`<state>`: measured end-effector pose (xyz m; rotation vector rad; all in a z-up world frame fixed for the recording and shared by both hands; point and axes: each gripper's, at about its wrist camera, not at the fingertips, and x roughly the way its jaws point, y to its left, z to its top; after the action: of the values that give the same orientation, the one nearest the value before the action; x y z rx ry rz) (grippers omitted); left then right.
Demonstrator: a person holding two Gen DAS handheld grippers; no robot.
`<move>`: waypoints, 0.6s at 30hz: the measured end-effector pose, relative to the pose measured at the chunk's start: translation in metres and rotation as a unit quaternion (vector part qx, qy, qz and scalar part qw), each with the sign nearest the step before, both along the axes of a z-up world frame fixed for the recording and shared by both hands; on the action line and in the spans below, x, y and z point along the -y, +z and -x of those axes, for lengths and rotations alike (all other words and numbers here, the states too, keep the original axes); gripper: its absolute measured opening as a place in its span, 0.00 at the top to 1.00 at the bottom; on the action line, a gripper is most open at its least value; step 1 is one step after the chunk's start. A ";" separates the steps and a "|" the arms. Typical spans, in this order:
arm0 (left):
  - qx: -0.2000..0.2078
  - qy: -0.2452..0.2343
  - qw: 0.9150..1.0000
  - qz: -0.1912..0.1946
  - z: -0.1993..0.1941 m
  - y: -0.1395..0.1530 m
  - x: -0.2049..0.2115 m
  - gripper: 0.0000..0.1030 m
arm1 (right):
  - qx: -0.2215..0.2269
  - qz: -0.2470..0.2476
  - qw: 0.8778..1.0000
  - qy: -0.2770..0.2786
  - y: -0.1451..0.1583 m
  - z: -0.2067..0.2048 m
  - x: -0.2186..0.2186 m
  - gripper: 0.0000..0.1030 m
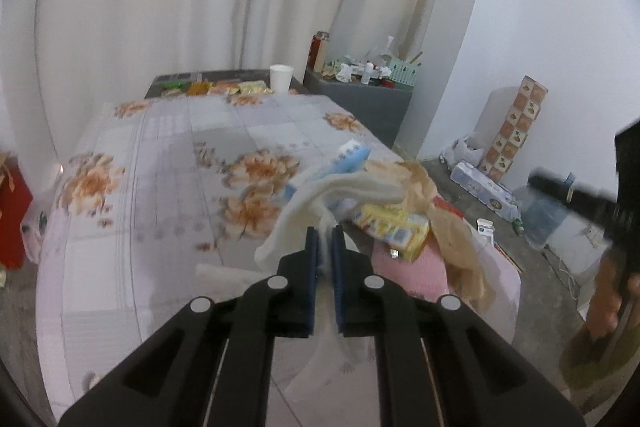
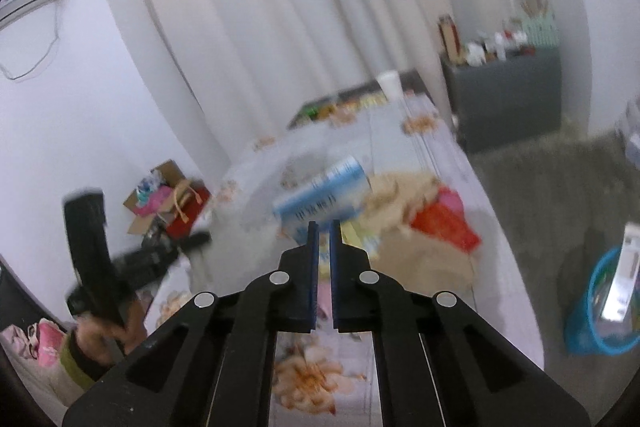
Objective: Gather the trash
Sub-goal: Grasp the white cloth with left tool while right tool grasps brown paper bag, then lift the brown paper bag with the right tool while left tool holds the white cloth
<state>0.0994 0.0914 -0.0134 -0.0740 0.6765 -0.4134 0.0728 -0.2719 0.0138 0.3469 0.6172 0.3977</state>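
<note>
Right now both tools are clamped on trash above the flowered bedspread (image 1: 160, 195). Through the left wrist camera, the left gripper (image 1: 325, 231) has its blue pads pinched together on a thin fold of a crumpled white tissue (image 1: 320, 199), which bunches up and trails off ahead and to the left of the fingertips; beyond it and to the right sits the rest of the heap: a yellow printed wrapper (image 1: 394, 227), a brown paper bag (image 1: 448, 227) and a pink sheet (image 1: 412, 267) underneath. Through the right wrist camera, the right gripper (image 2: 324, 227) is closed almost completely, and a blue-and-white carton (image 2: 324, 197) stands straight off its tips, long axis tilted up toward the right; the blur keeps me from saying whether the pads truly pinch its lower edge or only sit in front of it, though it looks like a grip. The relation that matters for the coming move is the blue basket (image 2: 596, 319) on the floor, low and well off to the right of the right gripper, past the bed's edge. My judgement is that the right hand is the nearer one to it, so the carton should swing right and down first, while the left hand has to carry the tissue across the whole pile to reach the same spot. A loose fold like that could slip on the way.
</note>
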 end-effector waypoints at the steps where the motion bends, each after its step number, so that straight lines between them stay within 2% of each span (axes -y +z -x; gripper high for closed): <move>1: -0.006 0.002 1.000 0.001 0.003 -0.004 -0.002 0.93 | 0.008 0.006 1.000 0.001 0.006 -0.002 -0.001 0.96; 2: -0.010 0.003 1.000 0.002 0.005 -0.008 -0.002 0.93 | 0.014 0.014 1.000 -0.002 0.010 -0.004 -0.003 0.95; 4: -0.023 0.004 1.000 0.005 0.011 -0.016 -0.004 0.93 | 0.012 0.030 0.999 -0.013 0.013 -0.012 -0.003 0.79; 5: -0.030 0.003 1.000 0.007 0.010 -0.020 -0.004 0.93 | 0.006 0.033 0.999 -0.012 0.012 -0.016 -0.004 0.63; 6: -0.036 0.002 0.999 0.010 0.012 -0.024 -0.004 0.93 | -0.002 0.035 0.999 -0.009 0.008 -0.025 -0.004 0.53; 12: -0.059 -0.005 0.998 0.023 0.014 -0.039 -0.003 0.93 | -0.103 0.087 0.991 0.000 -0.036 -0.084 -0.015 0.50; 18: -0.064 -0.010 0.997 0.035 0.008 -0.046 -0.005 0.93 | -0.161 0.142 0.977 0.006 -0.072 -0.117 -0.033 0.53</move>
<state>0.0911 0.0968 -0.0591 -0.1611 0.7891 -0.4539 0.1896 -0.2391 -0.0579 0.1335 0.9806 0.2617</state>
